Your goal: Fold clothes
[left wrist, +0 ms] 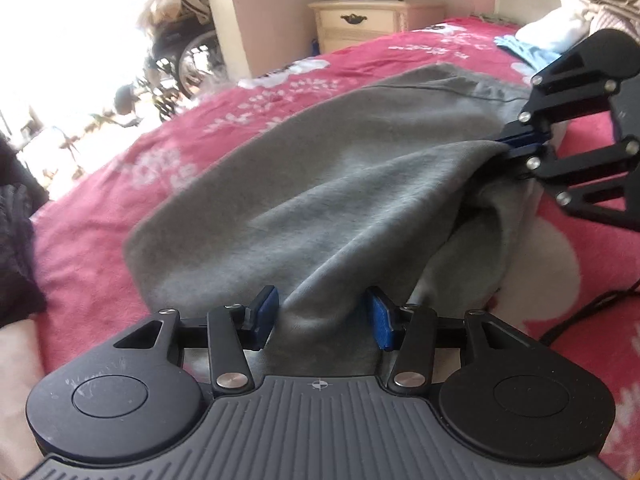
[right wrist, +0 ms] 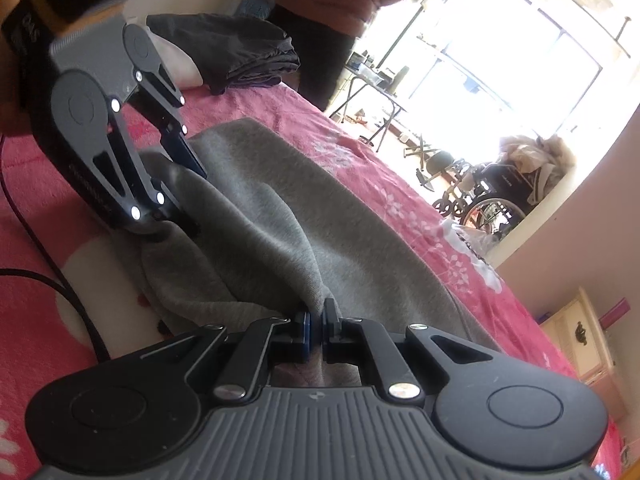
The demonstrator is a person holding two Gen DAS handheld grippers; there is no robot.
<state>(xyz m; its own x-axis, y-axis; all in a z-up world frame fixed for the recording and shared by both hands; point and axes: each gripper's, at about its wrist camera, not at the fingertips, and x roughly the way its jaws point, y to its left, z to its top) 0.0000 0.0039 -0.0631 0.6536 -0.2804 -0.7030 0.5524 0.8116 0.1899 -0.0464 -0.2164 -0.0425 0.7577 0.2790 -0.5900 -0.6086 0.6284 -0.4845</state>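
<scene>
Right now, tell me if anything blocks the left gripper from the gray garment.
Nothing visible does: the gray garment lies between the left gripper's open fingers; the right gripper pinches its edge.

Each unit has a grey ribbed housing flanked by two round black pivot discs. The left gripper (left wrist: 322, 314) carries black linkage bars fixed with silver screws, blue pads (left wrist: 382, 318) on its fingertips, and a small crosshair mark at the housing centre; one disc shows pale scuffs. The right gripper (right wrist: 316, 326) matches: black links, silver screws, blue pads (right wrist: 306, 330). A black cable (right wrist: 60, 292) trails beside the left unit.
</scene>
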